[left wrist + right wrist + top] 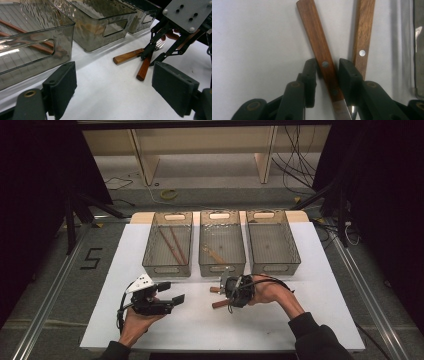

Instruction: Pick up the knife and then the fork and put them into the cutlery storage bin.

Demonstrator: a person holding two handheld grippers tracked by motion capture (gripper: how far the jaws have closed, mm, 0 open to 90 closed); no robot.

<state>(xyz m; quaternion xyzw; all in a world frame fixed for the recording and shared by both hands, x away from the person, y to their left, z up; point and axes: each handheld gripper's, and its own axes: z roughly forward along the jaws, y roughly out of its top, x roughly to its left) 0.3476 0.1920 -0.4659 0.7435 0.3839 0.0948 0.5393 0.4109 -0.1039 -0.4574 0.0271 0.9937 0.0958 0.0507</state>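
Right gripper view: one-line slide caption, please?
Right tongs straddle one wooden-handled utensil on the white table, beside a second wooden handle.

Three bins [168, 268] in a row at the table's [125, 320] far side. Two wooden-handled utensils [218, 303] lie crossed before the middle bin, one handle between my right gripper's [327, 75] jaws. My left gripper [172, 292] sits well left.

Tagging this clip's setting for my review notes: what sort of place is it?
Probably a lab or studio data-collection station, not a kitchen. A white table stands between black curtains, loose cables trail on the floor behind, and three clear bins sit lined up for sorting wooden-handled cutlery.
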